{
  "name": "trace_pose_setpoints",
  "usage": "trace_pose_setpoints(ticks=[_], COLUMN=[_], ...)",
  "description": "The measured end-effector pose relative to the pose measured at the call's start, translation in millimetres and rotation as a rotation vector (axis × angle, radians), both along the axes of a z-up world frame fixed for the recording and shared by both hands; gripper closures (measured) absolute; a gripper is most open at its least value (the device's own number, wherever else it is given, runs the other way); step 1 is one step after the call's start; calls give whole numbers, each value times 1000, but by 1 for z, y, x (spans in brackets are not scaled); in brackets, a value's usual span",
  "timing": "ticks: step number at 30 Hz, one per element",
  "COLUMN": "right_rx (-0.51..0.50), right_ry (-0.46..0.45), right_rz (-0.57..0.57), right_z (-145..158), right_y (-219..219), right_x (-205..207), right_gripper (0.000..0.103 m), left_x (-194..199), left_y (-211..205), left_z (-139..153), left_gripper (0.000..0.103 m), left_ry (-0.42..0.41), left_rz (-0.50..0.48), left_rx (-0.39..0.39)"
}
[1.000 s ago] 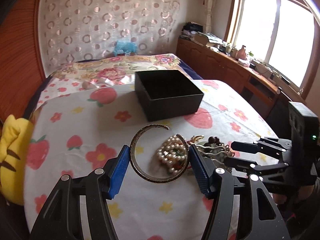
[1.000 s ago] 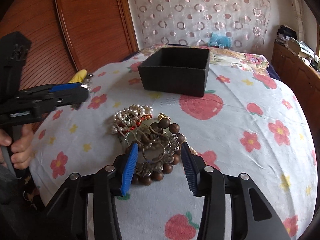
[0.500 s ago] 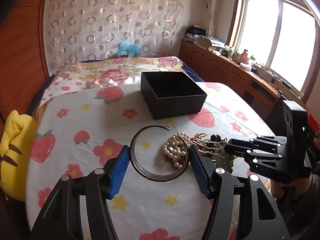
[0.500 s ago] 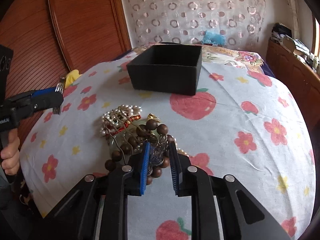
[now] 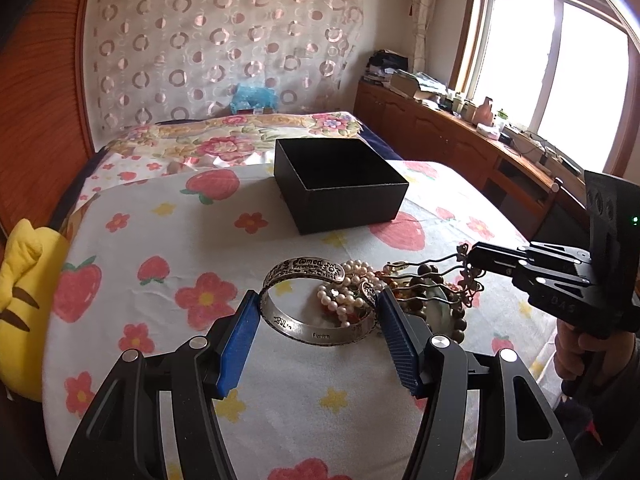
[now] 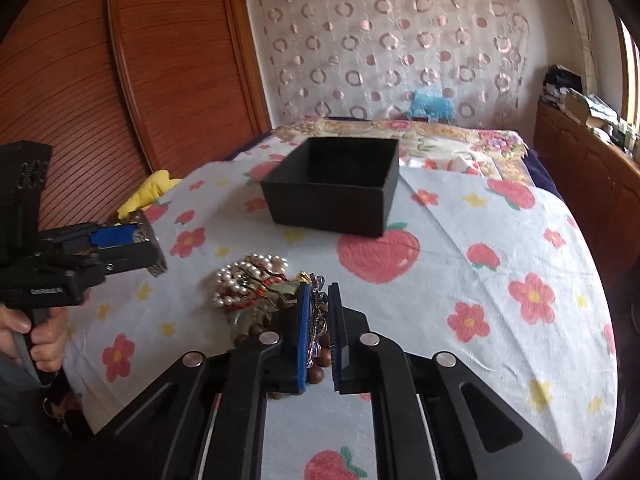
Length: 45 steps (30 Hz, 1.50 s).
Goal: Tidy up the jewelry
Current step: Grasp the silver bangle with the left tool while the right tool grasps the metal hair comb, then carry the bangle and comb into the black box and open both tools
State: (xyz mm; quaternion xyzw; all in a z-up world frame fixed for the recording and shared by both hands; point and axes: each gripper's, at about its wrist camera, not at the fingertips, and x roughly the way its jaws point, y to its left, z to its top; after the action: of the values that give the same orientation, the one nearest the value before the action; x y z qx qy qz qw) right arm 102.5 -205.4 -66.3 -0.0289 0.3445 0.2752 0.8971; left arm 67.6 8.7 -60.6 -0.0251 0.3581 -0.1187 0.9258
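We grip the cuff (image 5: 320, 312) with our left gripper (image 5: 318, 340), the comb (image 5: 448, 276) with our right gripper (image 6: 319, 336); snagged beads (image 6: 248, 280) may drag along.

The left gripper (image 5: 318, 334) holds a silver cuff bracelet (image 5: 316, 304) between its blue pads (image 5: 240, 340), nearer the camera than the black box (image 5: 340, 184). Pearls (image 5: 344, 292) and wooden beads (image 5: 456, 320) lie just right of the bracelet. Farther right, the right gripper (image 5: 474, 260) pinches a wavy metal hairpin (image 5: 436, 276) above the beads.
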Motion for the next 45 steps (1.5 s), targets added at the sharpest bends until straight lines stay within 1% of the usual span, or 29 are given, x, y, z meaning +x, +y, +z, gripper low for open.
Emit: trace_pose_setpoints(ticks=[7, 19, 23, 28, 31, 35, 37, 42, 45], right_rx=[-14, -34, -29, -6, 11, 8, -5, -2, -28], right_ry=[-30, -119, -141, -163, -150, -128, -118, -41, 4], right_rz=[17, 12, 3, -9, -1, 18, 23, 42, 69], right_z=[8, 39, 49, 61, 64, 60, 53, 33, 19], right_y=[8, 4, 2, 5, 10, 19, 24, 34, 40], right_x=[2, 21, 38, 70, 91, 116, 126, 152, 163], right_gripper=[94, 94, 94, 94, 94, 94, 94, 94, 92], left_x=[9, 36, 51, 70, 80, 95, 103, 124, 136], left_y=[-7, -23, -26, -24, -23, -23, -24, -25, -26], left_z=[3, 18, 22, 29, 33, 37, 36, 34, 32], left_gripper=[45, 45, 45, 45, 45, 45, 45, 45, 45], left_ry=[-14, -47, -50, -60, -60, -63, -59, -43, -37], left_rz=[-8, -45, -57, -53, -54, -58, -58, -62, -65], left_rx=[2, 14, 13, 8, 7, 17, 21, 35, 48])
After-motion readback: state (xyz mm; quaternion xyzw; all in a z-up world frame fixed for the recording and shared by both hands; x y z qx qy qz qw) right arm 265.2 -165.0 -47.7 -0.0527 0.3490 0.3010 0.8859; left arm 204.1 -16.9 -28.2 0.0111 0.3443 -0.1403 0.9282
